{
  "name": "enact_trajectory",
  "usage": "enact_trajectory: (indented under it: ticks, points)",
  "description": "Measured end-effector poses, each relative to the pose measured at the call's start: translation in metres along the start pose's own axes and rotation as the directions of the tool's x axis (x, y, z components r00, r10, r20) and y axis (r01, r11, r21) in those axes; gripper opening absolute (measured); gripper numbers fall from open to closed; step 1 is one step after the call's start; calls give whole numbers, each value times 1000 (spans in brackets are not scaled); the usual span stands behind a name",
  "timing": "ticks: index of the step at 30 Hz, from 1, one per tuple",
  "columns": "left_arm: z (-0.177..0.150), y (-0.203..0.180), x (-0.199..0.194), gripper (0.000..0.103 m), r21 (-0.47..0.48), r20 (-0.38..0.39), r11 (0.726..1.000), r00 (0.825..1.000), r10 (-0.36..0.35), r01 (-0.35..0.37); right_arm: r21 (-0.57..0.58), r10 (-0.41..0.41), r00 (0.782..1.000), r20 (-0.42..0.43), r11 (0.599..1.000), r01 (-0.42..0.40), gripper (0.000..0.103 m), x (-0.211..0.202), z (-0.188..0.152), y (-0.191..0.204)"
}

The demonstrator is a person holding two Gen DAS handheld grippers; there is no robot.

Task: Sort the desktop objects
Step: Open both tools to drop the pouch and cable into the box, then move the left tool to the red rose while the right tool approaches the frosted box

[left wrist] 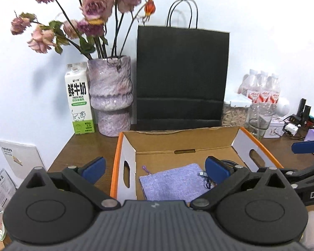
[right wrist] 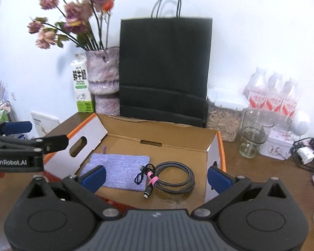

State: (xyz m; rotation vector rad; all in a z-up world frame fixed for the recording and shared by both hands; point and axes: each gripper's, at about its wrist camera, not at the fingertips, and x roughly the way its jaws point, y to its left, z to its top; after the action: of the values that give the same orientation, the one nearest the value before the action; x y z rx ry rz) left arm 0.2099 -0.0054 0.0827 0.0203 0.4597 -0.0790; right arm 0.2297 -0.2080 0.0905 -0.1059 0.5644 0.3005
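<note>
Hovering left gripper [left wrist: 156,170] and right gripper [right wrist: 156,176], spread wide (seemingly empty), above box [right wrist: 173,132]

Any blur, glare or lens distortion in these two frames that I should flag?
Left wrist view: strong fisheye bending with dark corners; the flowers are motion-smeared, while the cardboard box and left tongs stay sharp. Right wrist view: the same bending; the wall is washed out, hazing the water bottles; the flowers are blurred, and the coiled cable is crisp.
</note>
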Motion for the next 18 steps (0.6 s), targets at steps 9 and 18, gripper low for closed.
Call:
enact_trajectory:
  ticks: [9,18]
  points:
    - [-40,7,-48,103,-18,51,1000,999,-4,5,-12,20,998,65,1000,-19,103,-56,-42,2]
    - [-95,15,-82,103,-42,28,999,1000,3,-2,74,58,998,24,995,-59,103,-87,-111,2]
